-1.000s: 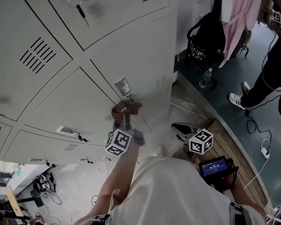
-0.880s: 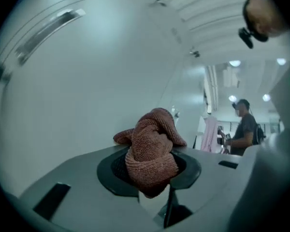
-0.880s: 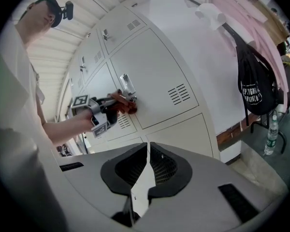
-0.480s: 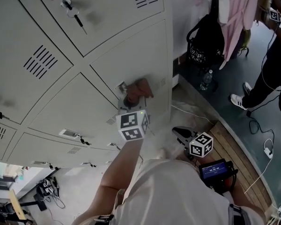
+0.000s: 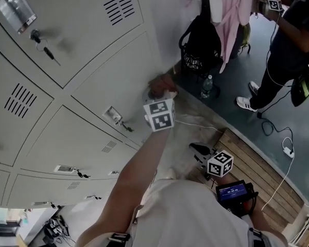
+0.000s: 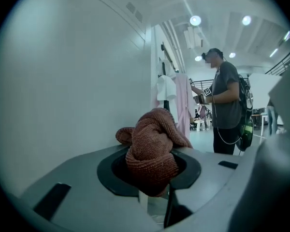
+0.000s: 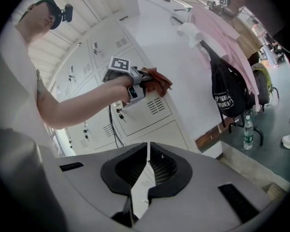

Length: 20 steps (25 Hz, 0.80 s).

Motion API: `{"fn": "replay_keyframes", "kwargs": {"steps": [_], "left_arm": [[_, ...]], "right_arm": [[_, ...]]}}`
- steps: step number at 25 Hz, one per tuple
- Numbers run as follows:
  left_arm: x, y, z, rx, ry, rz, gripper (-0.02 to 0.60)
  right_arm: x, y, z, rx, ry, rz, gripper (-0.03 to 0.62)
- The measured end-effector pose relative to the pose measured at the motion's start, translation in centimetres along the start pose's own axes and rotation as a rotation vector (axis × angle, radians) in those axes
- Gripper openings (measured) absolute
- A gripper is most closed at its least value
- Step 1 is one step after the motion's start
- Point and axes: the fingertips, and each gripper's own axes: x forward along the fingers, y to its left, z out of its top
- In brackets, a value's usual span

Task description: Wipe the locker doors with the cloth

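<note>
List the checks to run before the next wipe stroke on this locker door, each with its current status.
1. Is the cloth clamped in the left tongs: ok.
2. Is the cloth pressed against the locker door: cannot tell.
3. Are the right tongs shut, empty and held low, away from the door: ok.
4. Is the hanging key clear of the cloth: ok.
5. Is the bystander apart from the tongs: ok.

dark floor (image 5: 237,81), wooden platform (image 5: 257,163), round ceiling lights (image 6: 195,20) overhead.
</note>
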Motion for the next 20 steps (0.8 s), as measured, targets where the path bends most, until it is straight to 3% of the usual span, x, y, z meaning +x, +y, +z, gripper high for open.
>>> {"fn": "replay_keyframes", "kwargs": {"steps": [3,6,12,20], "left_arm": [[1.2,-1.3,2.4,-0.006,-0.037,-0.006,0.107],[-0.8,-0.2,4.7,-0.048,-0.109,0.024,0.107],[-10.1,5.6,6.1,-0.086,-0.204,0.131,0.107],[-20.9,12.0,6.0,-0.012,-0.244,0.312,0.107]], "right_arm": [[-1.0,-1.0,0.1,0.017,-0.014,-0.032,0.029],[-0.7,-1.1,0.1,0.023,-0.02,-0.025,0.029],[2.1,0.5,0.0,-0.002,0.028,0.074,0.029],[5.8,3.9,-0.8,-0.055,0.105,0.223,0.029]]}}
